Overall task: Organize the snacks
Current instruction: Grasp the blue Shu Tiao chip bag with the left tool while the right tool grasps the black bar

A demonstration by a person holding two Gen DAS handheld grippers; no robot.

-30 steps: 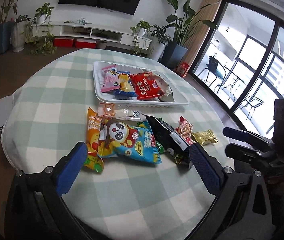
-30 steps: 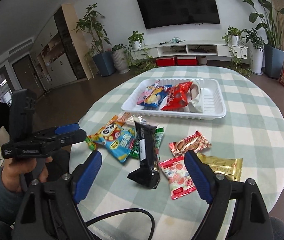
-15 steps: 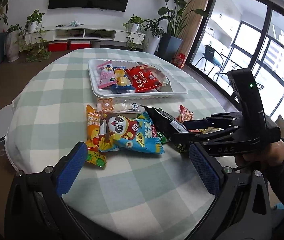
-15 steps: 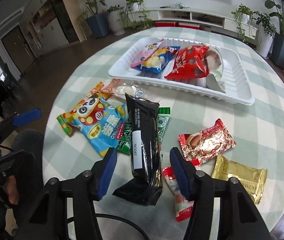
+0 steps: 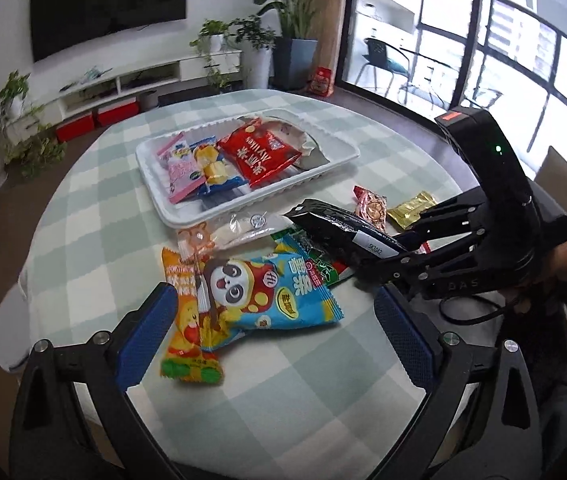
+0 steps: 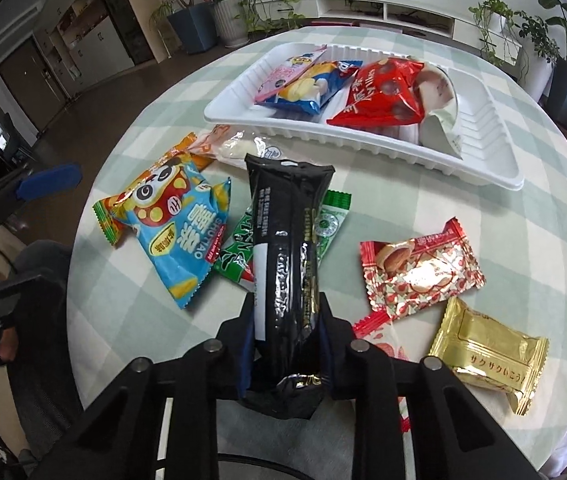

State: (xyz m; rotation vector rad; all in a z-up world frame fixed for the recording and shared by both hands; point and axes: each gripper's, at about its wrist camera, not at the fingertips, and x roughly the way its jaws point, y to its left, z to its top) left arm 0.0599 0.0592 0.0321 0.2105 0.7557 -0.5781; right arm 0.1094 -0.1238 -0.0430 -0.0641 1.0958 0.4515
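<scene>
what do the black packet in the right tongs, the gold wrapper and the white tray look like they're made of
Black packet: glossy plastic film, by its crinkles and sharp highlights.
Gold wrapper: metallic-looking foil or metallised film, with a bright creased sheen.
White tray: thin moulded plastic, probably, given its ribbed walls and dull shine.

Bare tablecloth (image 5: pixel 283 392) before crowded snack packets (image 5: pixel 271 296)

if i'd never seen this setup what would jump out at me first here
Most striking is the long black snack packet, standing out from the right gripper, whose jaws are closing on its near end. Around it lie loose snacks, loudest the blue panda bag on the checked tablecloth. Behind them sits a white tray already holding several packets, a red one brightest.
</scene>
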